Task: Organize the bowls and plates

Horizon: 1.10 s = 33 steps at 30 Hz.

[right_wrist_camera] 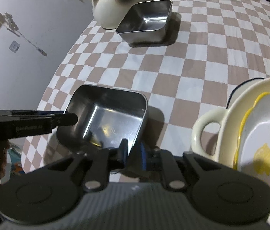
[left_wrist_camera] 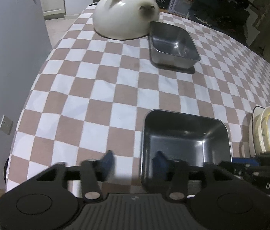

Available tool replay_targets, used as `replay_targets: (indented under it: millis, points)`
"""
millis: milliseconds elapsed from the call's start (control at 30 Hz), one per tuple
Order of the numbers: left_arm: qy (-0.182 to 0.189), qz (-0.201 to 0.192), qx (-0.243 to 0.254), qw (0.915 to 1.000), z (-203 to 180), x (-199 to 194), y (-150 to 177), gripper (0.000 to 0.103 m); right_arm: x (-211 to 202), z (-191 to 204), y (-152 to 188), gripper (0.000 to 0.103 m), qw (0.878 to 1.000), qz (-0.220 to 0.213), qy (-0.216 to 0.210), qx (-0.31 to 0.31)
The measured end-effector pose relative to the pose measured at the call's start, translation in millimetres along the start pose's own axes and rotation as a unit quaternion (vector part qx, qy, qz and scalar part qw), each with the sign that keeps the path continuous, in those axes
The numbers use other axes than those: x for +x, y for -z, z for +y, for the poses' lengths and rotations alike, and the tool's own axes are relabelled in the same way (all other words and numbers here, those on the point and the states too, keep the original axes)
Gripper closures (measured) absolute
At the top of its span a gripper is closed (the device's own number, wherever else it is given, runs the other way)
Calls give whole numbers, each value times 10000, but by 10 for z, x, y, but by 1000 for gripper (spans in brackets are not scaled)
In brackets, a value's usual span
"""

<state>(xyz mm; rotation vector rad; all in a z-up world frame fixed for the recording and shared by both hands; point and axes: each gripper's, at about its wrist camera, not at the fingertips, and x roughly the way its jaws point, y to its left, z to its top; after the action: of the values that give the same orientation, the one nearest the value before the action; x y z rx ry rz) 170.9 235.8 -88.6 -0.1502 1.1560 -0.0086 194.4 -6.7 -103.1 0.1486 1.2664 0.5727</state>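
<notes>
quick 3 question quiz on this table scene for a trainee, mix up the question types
1. True or false: the cat-shaped bowl lies upside down.
2. How many steel trays stand on the checked cloth?
3. The left gripper is: A open, astride a tray wall; B shut on a plate; C shut on the cat-shaped bowl.

Key: 1 true. 2 two: the near tray and the far tray. 3 A.
</notes>
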Motion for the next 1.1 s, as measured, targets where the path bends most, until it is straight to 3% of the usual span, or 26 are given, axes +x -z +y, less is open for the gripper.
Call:
replay_targets:
  millis: [67,133,267,467,500,700,833,1100]
  points:
    - [-1,5,-38,10000,24,-15,12,25,16,-3,23,72,9999,80,-93,39]
    - [-15,19,-48,10000,37,-28,22,16,37,11,63,49,9997,182,-140,54]
    - [-87,71,-47,9999,41,-52,35,4,21,53,136,39,9999,139,-23,-58]
    - [-187,2,-96,9998,66,-168,53,0,-168,91,145,12,9994,-128,-294,-130]
    - [-200,-23,-119,9997,74,-196,54,0,-218,113,148,0,9992,-215,-258,-198]
    - [-223,-238,-181,9993,63,-408,31,0,-466,42,101,0,9978,-491,-435,-132]
    - [-160,-607,-316,9975,29,-615,2,0,-685,-41,63,0,9958,-749,-499,-182]
    - [221,-1603,-899,9827,-186,-897,-171,0,-1236,-201,-186,0,9827,-1715,-534,-461]
